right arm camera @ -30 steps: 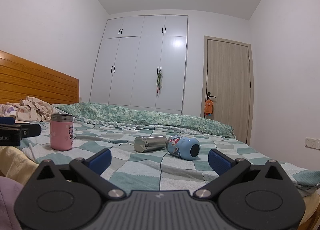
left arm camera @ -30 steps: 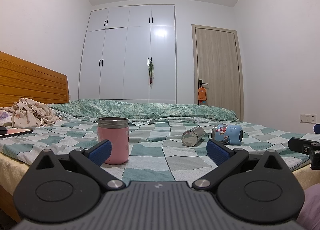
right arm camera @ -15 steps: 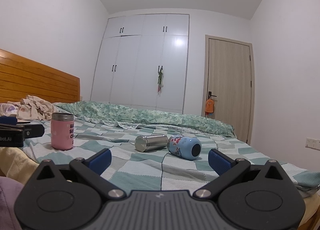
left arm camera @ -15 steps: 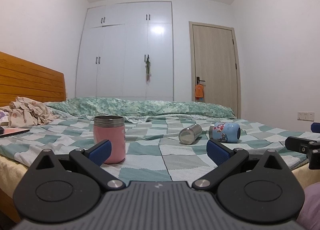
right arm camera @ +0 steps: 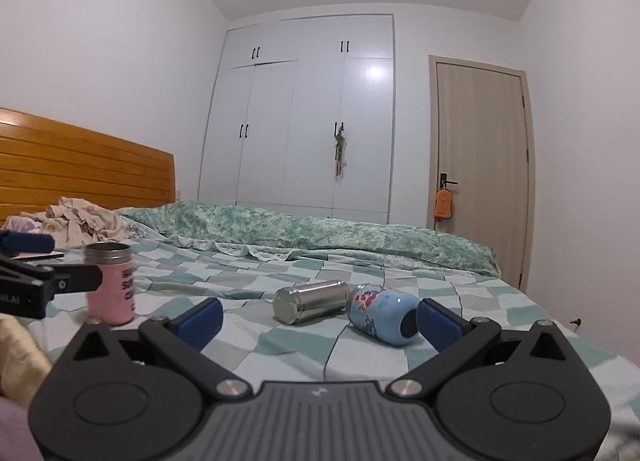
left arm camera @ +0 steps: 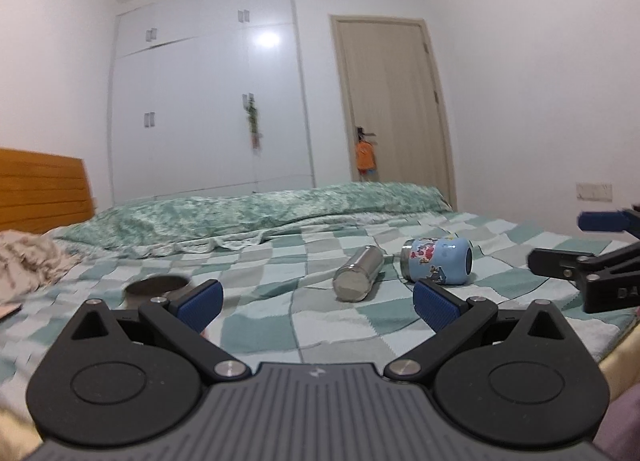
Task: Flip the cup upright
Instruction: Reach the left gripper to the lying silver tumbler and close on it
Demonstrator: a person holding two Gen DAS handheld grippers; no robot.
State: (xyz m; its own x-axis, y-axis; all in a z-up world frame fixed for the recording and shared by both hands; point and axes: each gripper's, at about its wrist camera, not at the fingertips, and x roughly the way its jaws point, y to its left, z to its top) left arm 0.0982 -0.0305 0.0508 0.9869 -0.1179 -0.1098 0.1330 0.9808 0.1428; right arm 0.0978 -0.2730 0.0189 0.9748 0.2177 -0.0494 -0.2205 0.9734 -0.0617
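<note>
A steel cup (left arm camera: 356, 275) (right arm camera: 312, 301) and a blue cartoon-print cup (left arm camera: 438, 261) (right arm camera: 382, 315) lie on their sides on the checked bedspread (left arm camera: 280, 301). A pink cup (right arm camera: 110, 285) stands upright; in the left wrist view only its dark rim (left arm camera: 156, 287) shows behind my left finger. My left gripper (left arm camera: 316, 303) is open and empty, above and just right of the pink cup. My right gripper (right arm camera: 320, 319) is open and empty, short of the two lying cups; its right finger overlaps the blue cup.
A folded green quilt (right arm camera: 320, 229) lies across the far bed. Crumpled clothes (right arm camera: 76, 219) and a wooden headboard (right arm camera: 80, 169) are at left. White wardrobe (right arm camera: 304, 121) and door (right arm camera: 480, 165) stand behind. The other gripper shows at each view's edge (left arm camera: 592, 269) (right arm camera: 36, 281).
My left gripper has risen and swung right, so the pink cup dropped low behind its left finger. My right gripper moved forward toward the two lying cups.
</note>
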